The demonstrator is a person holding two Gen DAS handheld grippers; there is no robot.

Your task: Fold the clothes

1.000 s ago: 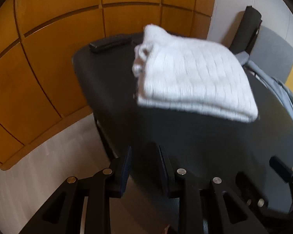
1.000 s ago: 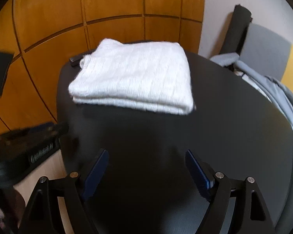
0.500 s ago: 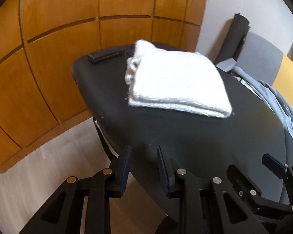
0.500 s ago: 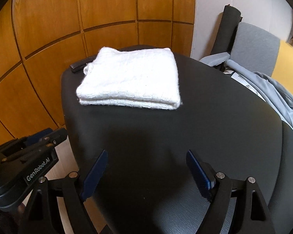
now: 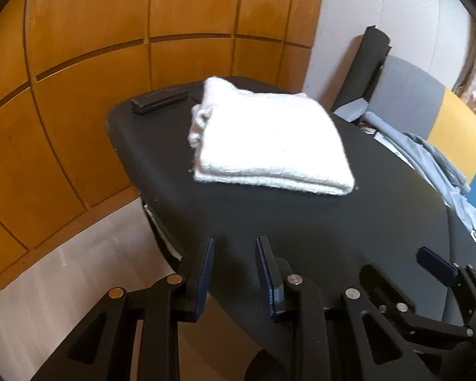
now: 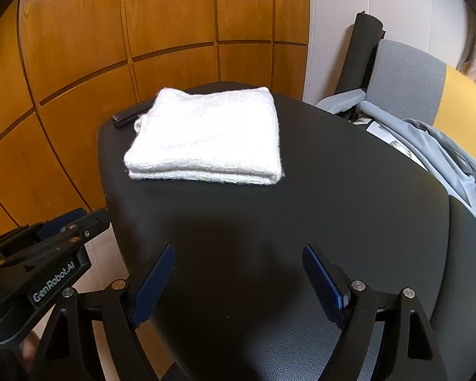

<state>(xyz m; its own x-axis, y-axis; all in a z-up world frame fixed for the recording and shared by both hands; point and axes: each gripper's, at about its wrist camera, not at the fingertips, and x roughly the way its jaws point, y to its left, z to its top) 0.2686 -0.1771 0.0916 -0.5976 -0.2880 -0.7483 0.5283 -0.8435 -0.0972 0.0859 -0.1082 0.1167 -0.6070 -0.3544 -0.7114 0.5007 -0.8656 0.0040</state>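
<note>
White knit garment (image 6: 206,136) lies folded into a neat rectangle on the far part of the black desk (image 6: 301,222), near the wood-panelled wall (image 6: 142,31). Black remote-like bar (image 5: 158,100) sits just beside its far-left corner, at the desk edge. Left gripper (image 5: 234,273) hovers over the desk's near-left edge, jaws narrowly parted, nothing between them. Right gripper (image 6: 238,281) hovers over the near side of the desk, jaws wide apart, holding nothing. Both well apart from the garment. Light-blue clothes (image 6: 428,146) piled on a grey chair (image 6: 406,76) to the right, beyond the desk.
</note>
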